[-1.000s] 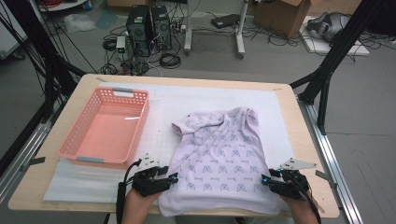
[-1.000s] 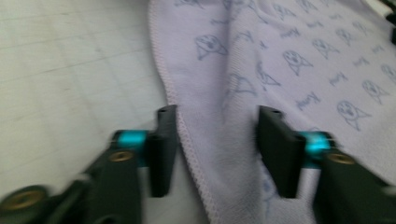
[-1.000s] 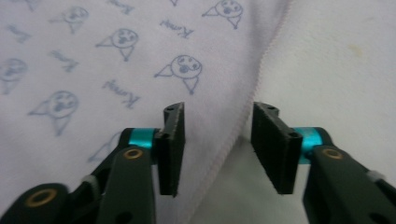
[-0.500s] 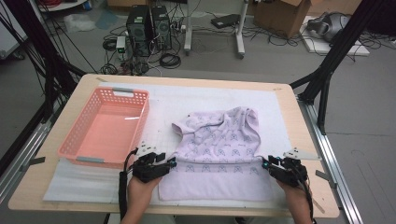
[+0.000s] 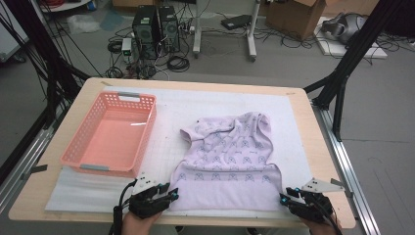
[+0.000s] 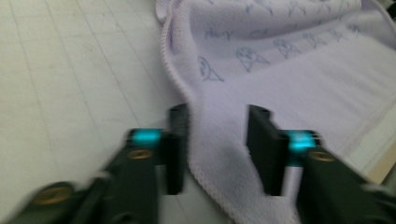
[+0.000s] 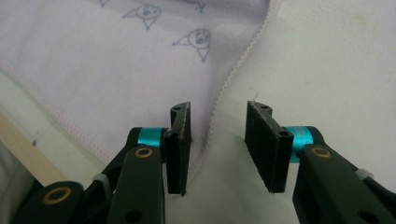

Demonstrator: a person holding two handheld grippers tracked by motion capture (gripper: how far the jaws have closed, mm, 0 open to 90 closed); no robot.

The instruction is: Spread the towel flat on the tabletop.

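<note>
At the near edge of the table, two hand-held grippers, one at each bottom corner of a lilac printed cloth [image 5: 227, 166]. On the person's left, left gripper [image 5: 169, 196] with jaws parted, roughly a corner's width apart, straddling the cloth's near-left corner without pinching it; seen up close in the left gripper view [image 6: 218, 149], though blurred, with fabric lying between the jaws. On the right, right gripper [image 5: 284, 198] likewise with jaws parted, holding nothing; in the right gripper view [image 7: 218, 144], stitched hem running up between the jaws, cloth to one side and bare white mat [image 7: 336, 60] to the other. Beyond the grippers, cloth spread flat along its near half over the mat, middle-right of the table, its plain underside turned up in a band along the near edge. Farther on, far end rumpled and folded over itself. To the left and just beside the cloth, though not touching, an empty pink plastic basket [image 5: 76, 154]. Judged soft, light and limp: likely to sag and drape when lifted, not fragile, hem giving firmer purchase; best taken at the two near corners, pinched on the stitched edge. Past the wooden table [image 5: 313, 132], floor with cables and computer towers [image 5: 156, 27].
</note>
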